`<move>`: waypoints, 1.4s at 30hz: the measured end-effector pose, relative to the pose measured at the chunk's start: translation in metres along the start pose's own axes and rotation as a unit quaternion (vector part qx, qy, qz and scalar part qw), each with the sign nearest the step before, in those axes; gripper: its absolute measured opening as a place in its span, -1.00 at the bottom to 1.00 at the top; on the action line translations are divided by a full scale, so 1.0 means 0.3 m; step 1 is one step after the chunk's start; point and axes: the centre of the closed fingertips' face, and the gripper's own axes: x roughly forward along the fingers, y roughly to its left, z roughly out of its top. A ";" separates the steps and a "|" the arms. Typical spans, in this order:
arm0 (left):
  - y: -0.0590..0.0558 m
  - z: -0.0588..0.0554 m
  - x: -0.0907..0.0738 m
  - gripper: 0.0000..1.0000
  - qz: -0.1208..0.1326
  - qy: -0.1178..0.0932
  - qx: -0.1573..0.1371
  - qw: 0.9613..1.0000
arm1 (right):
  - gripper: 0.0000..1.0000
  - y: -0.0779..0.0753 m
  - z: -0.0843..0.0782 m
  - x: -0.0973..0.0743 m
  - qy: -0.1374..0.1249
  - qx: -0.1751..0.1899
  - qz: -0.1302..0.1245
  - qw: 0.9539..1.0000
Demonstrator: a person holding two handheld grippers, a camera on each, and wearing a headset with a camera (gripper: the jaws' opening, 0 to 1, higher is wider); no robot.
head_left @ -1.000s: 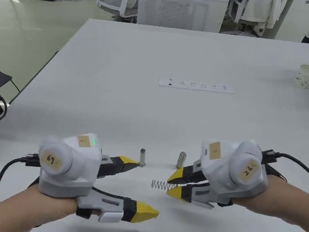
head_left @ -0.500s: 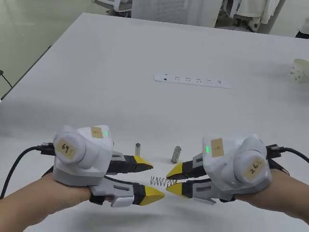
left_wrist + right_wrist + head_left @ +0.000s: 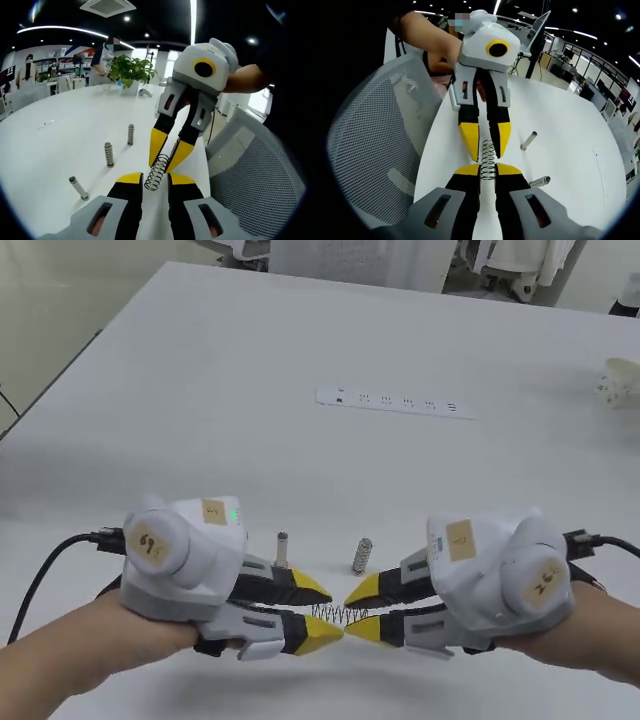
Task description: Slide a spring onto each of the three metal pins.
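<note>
Right claw (image 3: 362, 609) pinches spring (image 3: 338, 614) by one end. Left claw (image 3: 316, 611) is slightly spread around the other end, low over counter (image 3: 200, 390) near its front edge, with mesh chair (image 3: 260, 165) just past. Bare pin (image 3: 282, 548) stands beside sprung pin (image 3: 362, 555); left gripper view shows second sprung pin (image 3: 130, 134). Open counter runs beyond to power strip (image 3: 393, 402).

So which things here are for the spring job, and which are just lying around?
For the job:
- loose spring, being held
- bare pin
- first sprung pin
- second sprung pin

Just lying about:
- power strip
- potted plant
- mesh chair
</note>
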 end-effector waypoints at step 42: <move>-0.021 -0.010 -0.014 -0.97 -0.018 0.012 0.033 0.999 | -0.78 -0.001 -0.046 -0.015 -0.004 0.060 -0.006 0.998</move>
